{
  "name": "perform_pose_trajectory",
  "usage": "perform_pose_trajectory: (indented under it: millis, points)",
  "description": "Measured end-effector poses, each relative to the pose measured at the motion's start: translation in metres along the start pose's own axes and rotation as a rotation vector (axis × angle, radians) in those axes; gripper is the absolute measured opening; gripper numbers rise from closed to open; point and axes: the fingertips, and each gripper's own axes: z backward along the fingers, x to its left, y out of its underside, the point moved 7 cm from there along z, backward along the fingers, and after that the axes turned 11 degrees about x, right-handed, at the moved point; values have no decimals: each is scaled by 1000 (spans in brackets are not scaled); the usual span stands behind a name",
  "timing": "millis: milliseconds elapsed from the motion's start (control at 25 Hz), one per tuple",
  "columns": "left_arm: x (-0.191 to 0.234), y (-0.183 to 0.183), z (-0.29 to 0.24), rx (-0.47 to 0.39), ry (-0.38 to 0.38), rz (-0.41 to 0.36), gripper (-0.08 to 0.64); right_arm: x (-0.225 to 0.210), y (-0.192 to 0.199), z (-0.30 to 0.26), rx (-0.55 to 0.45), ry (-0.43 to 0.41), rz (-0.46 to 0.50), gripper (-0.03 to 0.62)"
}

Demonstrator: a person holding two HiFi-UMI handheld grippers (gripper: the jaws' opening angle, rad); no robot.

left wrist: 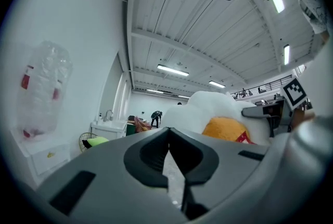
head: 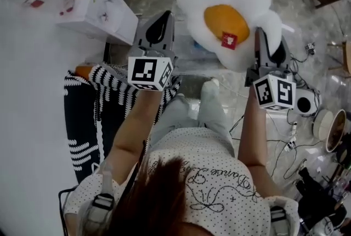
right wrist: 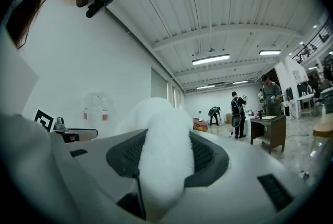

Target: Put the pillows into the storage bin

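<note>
While the head view shows the fried-egg pillow [head: 227, 15] held up in front of the person by the right gripper [head: 262, 37], with the left gripper [head: 162, 20] near it, the left gripper view shows jaws pressed together on nothing, and the right gripper view shows partly parted jaws pinching the pillow's white plush edge.
</note>
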Motion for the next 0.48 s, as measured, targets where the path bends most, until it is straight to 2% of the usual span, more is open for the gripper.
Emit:
perform_pose_trajectory:
  millis: [240,400,480]
  points:
    - [-31,0,-59,5,-48,7,3,-68,4,-37,4,-54,3,189]
    - [-57,7,-102,18,-76,113,2,-128,5,-61,12,-92,-24,189]
    - [-68,13,-120,36,-104,135,2,-155,11,-74,36,-109,-34,189]
